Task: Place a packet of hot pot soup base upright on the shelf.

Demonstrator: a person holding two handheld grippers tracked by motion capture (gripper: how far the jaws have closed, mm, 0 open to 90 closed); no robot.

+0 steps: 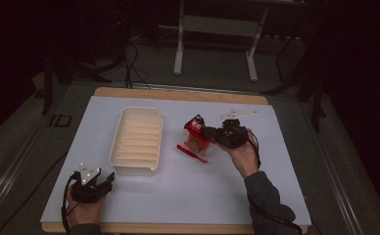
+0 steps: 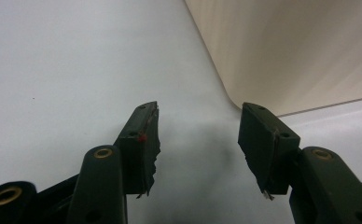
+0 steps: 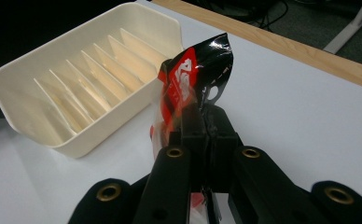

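1. A red and black snack packet [image 3: 193,79] is clenched between the jaws of the right tongs [image 3: 206,128]; in the right gripper view the two black jaws are seen pressed together on the glossy wrapper, whose top edge rises above them.

2. In the high view the right tongs [image 1: 212,133] are seen held in the person's right hand [image 1: 244,152] over the middle of the bench [image 1: 276,161], pointing towards the left of that view, with the packet [image 1: 196,132] at their tip.

3. The packet is held just to the right of a cream ribbed tray [image 1: 136,139]; the two are seen near each other but apart.

4. Whether the packet's lower end rests on the bench surface cannot be told from the pictures.

5. A narrow red strip [image 1: 192,153] is seen lying on the bench just below the packet in the high view.

6. The tray [image 3: 86,88] is divided by a row of thin upright ribs, and its compartments are seen bare in the right gripper view.

7. The left tongs [image 1: 105,182] are held in the left hand [image 1: 83,208] at the near left corner of the bench, just below the tray's near end.

8. In the left gripper view the left tongs [image 2: 198,135] are seen released: a wide gap lies between the jaws, with bare white bench surface between them.

9. The tray's rounded cream corner [image 2: 281,51] is seen just ahead of the left jaws, not touched by them.
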